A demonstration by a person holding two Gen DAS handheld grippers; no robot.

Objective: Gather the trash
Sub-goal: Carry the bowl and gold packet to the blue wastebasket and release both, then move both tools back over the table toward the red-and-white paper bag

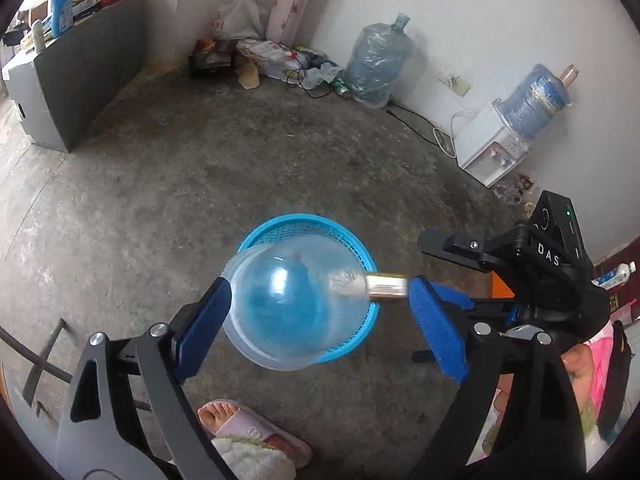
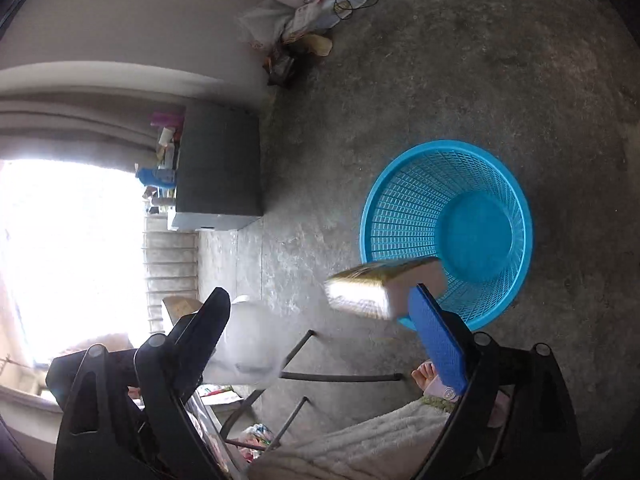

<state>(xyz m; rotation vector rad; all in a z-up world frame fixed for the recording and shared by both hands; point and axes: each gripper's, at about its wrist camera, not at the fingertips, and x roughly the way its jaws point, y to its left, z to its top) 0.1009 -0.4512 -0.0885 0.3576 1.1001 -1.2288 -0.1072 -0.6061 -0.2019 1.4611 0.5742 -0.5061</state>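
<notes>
1. You are holding the left gripper [image 1: 320,312] over the blue basket [image 1: 362,248] on the grey floor [image 1: 160,200].
2. Its blue fingers [image 1: 438,328] are standing wide apart, not squeezing anything.
3. A clear plastic cup [image 1: 288,304] is sitting in the gap between them, right above the basket. It is round and see-through, so the blue is showing through it. It looks blurry. Its side is right by the left finger, but I cannot tell if they are touching.
4. A small shiny box [image 1: 386,287] is poking in beside the cup, just over the basket's rim.
5. You are holding the right gripper [image 2: 320,312] near the basket [image 2: 400,184] too. Its fingers [image 2: 438,340] are also wide apart.
6. The box [image 2: 360,292] is gold and shiny with a plain pale end. It is looking blurry, right by the blue finger, at the basket's near edge.
7. The basket is round, bright blue, with little holes in its wall.
8. Your foot in a pink slipper [image 1: 256,432] is standing close by.
</notes>
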